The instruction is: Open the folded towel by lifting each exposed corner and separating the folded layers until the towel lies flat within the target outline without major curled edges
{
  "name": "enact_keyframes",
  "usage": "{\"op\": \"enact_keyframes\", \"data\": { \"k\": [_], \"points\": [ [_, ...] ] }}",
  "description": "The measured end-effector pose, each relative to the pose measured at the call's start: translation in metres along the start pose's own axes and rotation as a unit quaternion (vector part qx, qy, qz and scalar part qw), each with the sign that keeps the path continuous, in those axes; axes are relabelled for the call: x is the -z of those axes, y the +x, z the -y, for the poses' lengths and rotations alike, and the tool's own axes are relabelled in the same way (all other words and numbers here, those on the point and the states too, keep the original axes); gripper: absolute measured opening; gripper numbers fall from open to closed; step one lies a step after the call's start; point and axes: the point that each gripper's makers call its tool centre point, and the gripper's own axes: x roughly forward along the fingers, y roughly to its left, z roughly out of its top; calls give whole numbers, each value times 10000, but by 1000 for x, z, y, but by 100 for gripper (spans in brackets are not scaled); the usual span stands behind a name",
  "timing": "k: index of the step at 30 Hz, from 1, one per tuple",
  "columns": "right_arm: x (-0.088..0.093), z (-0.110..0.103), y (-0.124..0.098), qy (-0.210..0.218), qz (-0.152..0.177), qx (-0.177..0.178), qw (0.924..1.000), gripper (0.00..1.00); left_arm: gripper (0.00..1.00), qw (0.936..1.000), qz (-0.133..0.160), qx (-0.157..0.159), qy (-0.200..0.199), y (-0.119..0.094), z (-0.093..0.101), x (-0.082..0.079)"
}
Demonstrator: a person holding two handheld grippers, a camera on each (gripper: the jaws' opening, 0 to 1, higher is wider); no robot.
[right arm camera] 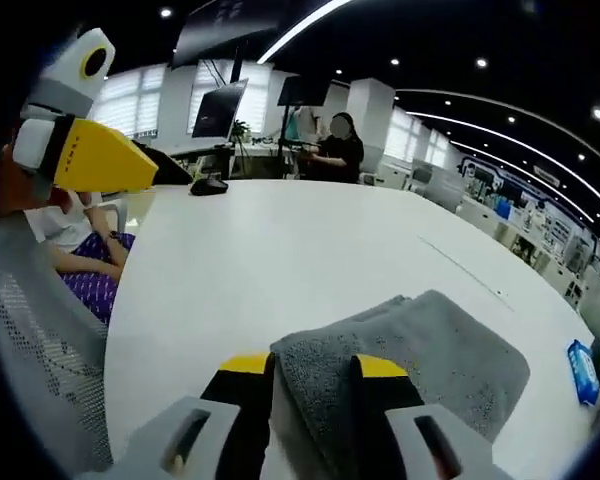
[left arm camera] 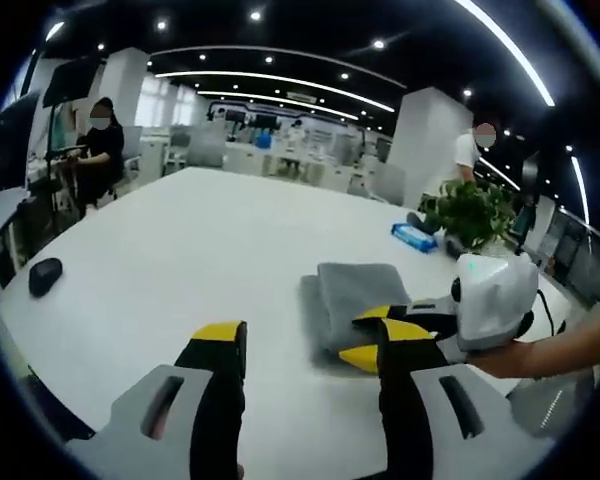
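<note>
A folded grey towel (left arm camera: pixel 352 303) lies on a white table (left arm camera: pixel 180 260) in an open office, its near edge pinched between the yellow-tipped jaws of the right gripper (right arm camera: pixel 315 372). The left gripper (left arm camera: pixel 302 340) hangs open above the bare tabletop beside it. A blue packet (left arm camera: pixel 413 237), a potted plant (left arm camera: pixel 472 212) and a black mouse (left arm camera: pixel 44 276) rest near the table's edges, where a person (left arm camera: pixel 98 150) sits.
</note>
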Motion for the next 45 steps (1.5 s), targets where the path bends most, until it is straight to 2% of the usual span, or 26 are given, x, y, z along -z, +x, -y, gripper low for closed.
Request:
{"op": "enact_keyframes", "data": {
  "k": [2,6,10,14,19,25,30,37,42,45],
  "points": [
    [5,-1,0,52,-134,5,9999,26,52,10000,-29,26,-62,0,0,1],
    [4,2,0,-67,-172,107,9998,22,51,9999,-98,65,-124,1,1,4],
    [4,4,2,1,-272,127,9996,21,51,9996,-164,173,-165,1,4,7],
    [2,4,2,-3,-332,170,9993,11,50,9993,-176,286,-174,1,9,7],
    [0,5,-1,90,-433,288,9986,5,49,9988,-185,345,-310,1,8,7],
    [-10,12,-10,697,-255,487,9961,3,49,9977,-87,506,-434,-2,13,3],
    [-16,19,-21,896,-182,601,9940,2,48,9968,-79,696,-391,-2,22,3],
    [-23,30,-34,907,-72,796,9927,2,48,9959,-150,861,-229,-2,30,5],
    [-29,36,-44,1015,33,819,9915,2,48,9949,-29,873,-504,-5,24,0],
    [-33,42,-51,856,119,869,9925,2,48,9938,109,783,-777,-5,16,-4]
  ]
}}
